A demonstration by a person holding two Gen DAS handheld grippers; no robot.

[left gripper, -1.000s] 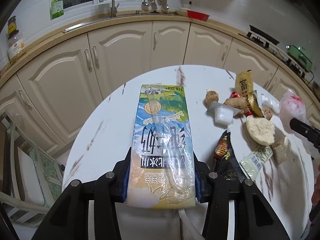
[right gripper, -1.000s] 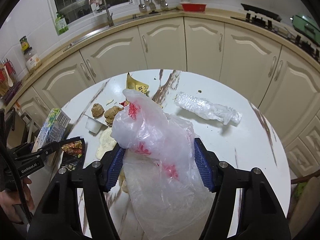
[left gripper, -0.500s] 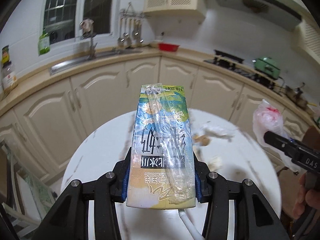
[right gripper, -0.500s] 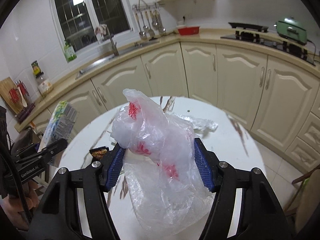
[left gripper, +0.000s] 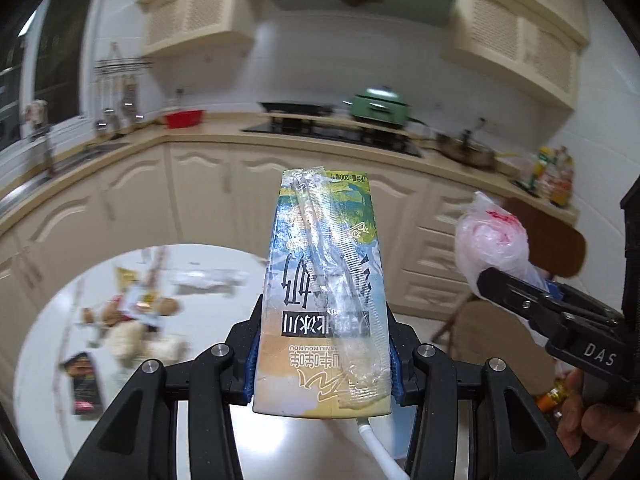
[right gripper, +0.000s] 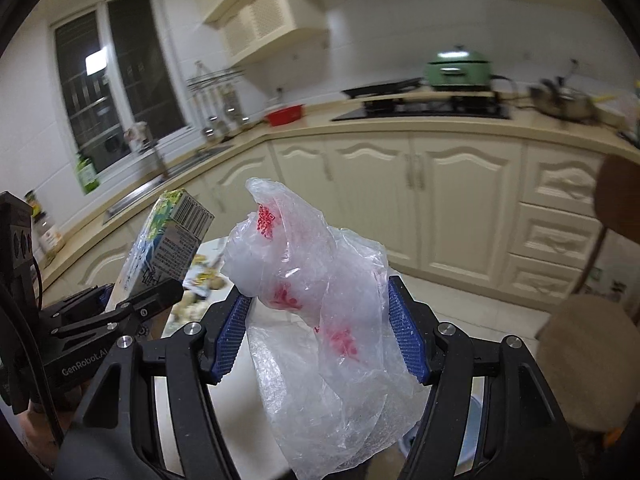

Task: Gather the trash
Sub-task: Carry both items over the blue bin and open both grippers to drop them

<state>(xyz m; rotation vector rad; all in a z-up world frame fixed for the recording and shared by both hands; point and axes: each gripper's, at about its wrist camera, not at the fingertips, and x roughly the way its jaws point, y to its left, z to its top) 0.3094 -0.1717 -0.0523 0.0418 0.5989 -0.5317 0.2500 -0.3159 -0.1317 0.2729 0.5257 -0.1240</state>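
Observation:
My left gripper point(left gripper: 322, 354) is shut on a flattened milk carton point(left gripper: 324, 288) with a wrapped straw on its face, held upright in the air off the table. The carton also shows in the right wrist view point(right gripper: 164, 240). My right gripper point(right gripper: 320, 330) is shut on a crumpled clear plastic bag point(right gripper: 316, 300) with red print; the bag also shows at the right of the left wrist view point(left gripper: 494, 244). Both are lifted above the round white table point(left gripper: 48, 344), where food scraps and wrappers point(left gripper: 132, 320) and a dark packet point(left gripper: 84, 380) lie.
Cream kitchen cabinets point(right gripper: 440, 208) run along the back, with a stove and green pot point(right gripper: 458, 68) on the counter. A brown chair point(right gripper: 588, 340) stands at the right. A crumpled plastic bottle point(left gripper: 208, 278) lies on the table's far side.
Both grippers have lifted and swung to the right, away from the table, carrying the carton and the bag. The table has dropped to the lower left of view.

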